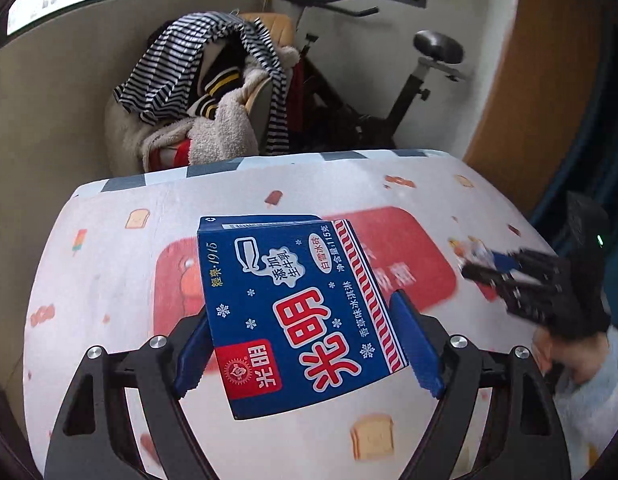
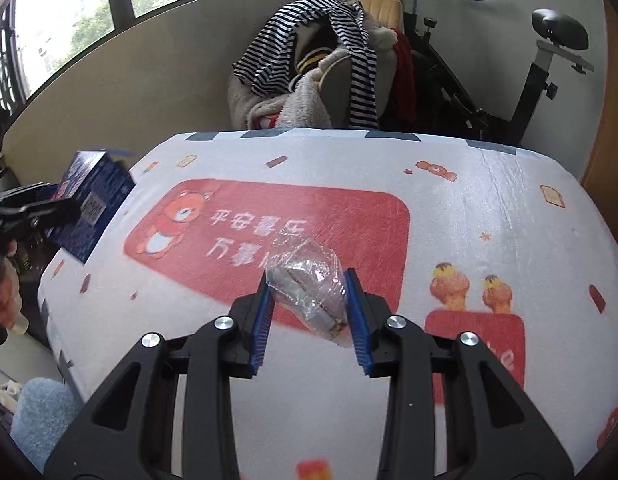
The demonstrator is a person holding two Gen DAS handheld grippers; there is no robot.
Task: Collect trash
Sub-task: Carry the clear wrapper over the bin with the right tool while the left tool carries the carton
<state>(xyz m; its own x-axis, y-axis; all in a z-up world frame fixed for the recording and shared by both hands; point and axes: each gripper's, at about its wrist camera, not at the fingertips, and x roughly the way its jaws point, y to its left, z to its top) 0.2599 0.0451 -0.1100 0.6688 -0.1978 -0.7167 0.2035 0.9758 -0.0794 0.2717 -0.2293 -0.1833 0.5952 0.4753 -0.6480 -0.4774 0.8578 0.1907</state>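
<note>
My left gripper (image 1: 305,332) is shut on a blue ice-cream carton (image 1: 297,308) with red and white lettering, held above the table. In the right wrist view the same carton (image 2: 95,200) shows at the left edge, lifted off the table beside the left gripper (image 2: 37,212). My right gripper (image 2: 309,300) is shut on a crumpled clear plastic wrapper (image 2: 309,284) with grey scraps inside, over the red panel of the tablecloth (image 2: 489,208). In the left wrist view the right gripper (image 1: 477,264) appears blurred at the right, held by a hand in a fuzzy pale-blue sleeve.
A white tablecloth (image 1: 109,280) with red panels and toast prints covers the table. Behind it stands a chair piled with striped and fleecy clothes (image 1: 213,92) and an exercise bike (image 1: 421,80). A wooden door (image 1: 549,80) is at the right.
</note>
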